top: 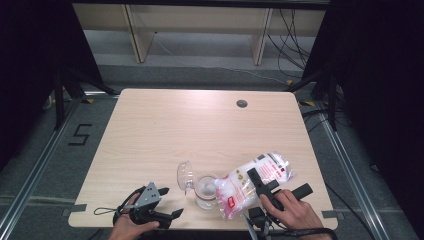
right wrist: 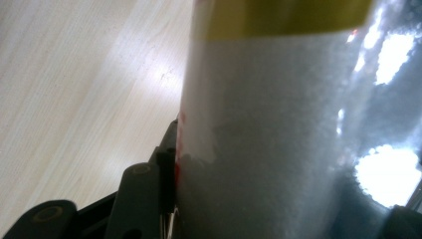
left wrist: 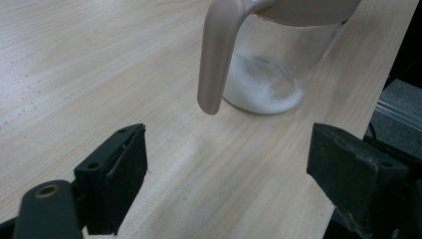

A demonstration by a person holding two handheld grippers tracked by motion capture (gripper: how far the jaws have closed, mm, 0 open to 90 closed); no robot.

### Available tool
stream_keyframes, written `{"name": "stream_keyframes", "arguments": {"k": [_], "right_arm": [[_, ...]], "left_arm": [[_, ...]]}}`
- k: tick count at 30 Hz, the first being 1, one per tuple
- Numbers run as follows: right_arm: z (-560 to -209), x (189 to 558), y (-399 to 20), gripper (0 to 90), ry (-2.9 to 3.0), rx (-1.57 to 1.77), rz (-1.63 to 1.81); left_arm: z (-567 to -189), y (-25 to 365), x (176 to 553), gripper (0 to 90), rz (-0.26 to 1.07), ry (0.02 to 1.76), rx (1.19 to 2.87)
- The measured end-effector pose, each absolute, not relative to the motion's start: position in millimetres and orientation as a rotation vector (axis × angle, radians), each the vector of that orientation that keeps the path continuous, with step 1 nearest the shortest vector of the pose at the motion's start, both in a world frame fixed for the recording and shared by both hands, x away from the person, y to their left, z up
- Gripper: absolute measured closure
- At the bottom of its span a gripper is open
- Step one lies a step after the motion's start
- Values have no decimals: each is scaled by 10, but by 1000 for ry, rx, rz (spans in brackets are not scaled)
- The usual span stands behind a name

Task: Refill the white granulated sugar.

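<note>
A clear glass jar (top: 205, 194) stands near the table's front edge with its hinged lid (top: 185, 175) flipped open to the left. A little white powder lies in the bottom of the jar (left wrist: 266, 84), and the lid's beige clasp (left wrist: 216, 59) hangs in front of it. A plastic bag of white powder (top: 257, 179) with red print lies tilted, its lower end at the jar's mouth. My right gripper (top: 278, 183) is shut on the bag (right wrist: 278, 124), one finger (right wrist: 166, 164) pressed to its side. My left gripper (top: 171, 202) rests open left of the jar, its jaws (left wrist: 229, 164) wide apart with nothing between them.
The wooden table (top: 165, 130) has a round cable hole (top: 242, 103) at its back right. Beyond the table stand shelves (top: 200, 25) and loose cables on the floor. The front edge runs close under both hands.
</note>
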State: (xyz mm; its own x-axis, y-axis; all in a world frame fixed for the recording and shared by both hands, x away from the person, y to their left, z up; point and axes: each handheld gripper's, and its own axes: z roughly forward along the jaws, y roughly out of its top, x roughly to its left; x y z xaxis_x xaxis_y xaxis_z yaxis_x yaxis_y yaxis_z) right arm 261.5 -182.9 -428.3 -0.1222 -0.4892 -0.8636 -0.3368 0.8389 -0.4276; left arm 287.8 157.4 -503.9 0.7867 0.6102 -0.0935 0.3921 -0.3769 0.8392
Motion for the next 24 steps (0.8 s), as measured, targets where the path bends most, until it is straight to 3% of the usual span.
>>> {"name": "stream_keyframes", "arguments": {"k": [24], "right_arm": [[-4302,2586,-1720,558,1730,-688,-94]], "left_arm": [[-5037,1571,2876,158,288,748,2015]]}}
